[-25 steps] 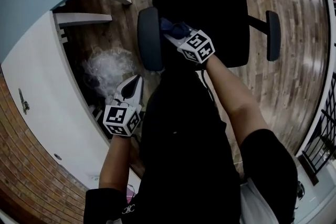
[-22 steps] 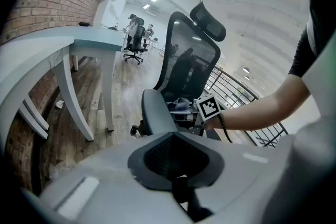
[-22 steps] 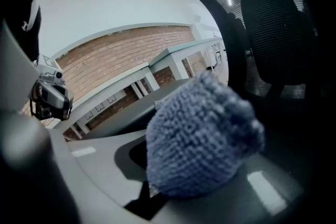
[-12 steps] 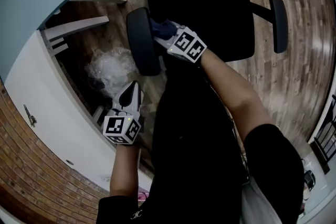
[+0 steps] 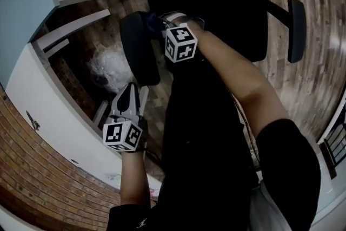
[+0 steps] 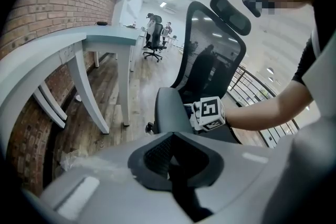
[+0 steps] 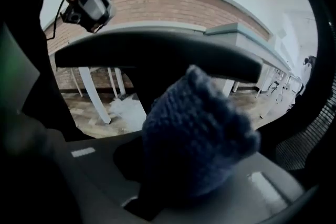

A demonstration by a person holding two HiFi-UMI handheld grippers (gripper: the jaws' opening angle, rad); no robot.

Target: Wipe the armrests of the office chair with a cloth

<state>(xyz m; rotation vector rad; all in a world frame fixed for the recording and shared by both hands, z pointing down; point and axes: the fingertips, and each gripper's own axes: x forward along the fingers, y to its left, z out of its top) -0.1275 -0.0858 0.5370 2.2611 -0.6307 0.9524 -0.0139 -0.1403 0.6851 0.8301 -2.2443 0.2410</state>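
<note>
1. Closest to the person's body, the left tongs (image 5: 128,96) hang low, just short of the near end of the armrest (image 5: 138,57) and not touching it. The left gripper view shows their jaws pressed together with nothing between them.
2. Past them, the person's right arm reaches across the dark seat, and the right tongs (image 5: 161,21) lie against the same armrest. Their jaws are clamped on a dark blue knitted cloth (image 7: 197,139), which bunches out in front of them.
3. That cloth sits at the inner edge of the armrest pad, near its far end. In the right gripper view, the pad's dark edge runs across just above the bunched knit.
4. Beyond the pad stands the rest of the office chair (image 6: 210,60), with a black mesh back and a headrest on top. The far armrest (image 5: 296,30) sits at the seat's other side, well apart from both tongs.
5. Under the chair is a wooden floor (image 5: 303,84). A crumpled sheet of clear plastic (image 5: 111,67) lies on it, near the white legs of a pale-topped counter (image 6: 105,36).
6. Behind the counter's long edge runs a brick wall (image 6: 63,2).
7. Farthest off, other chairs (image 6: 155,42) stand at the end of the room with people beside them, too small to make out further.
</note>
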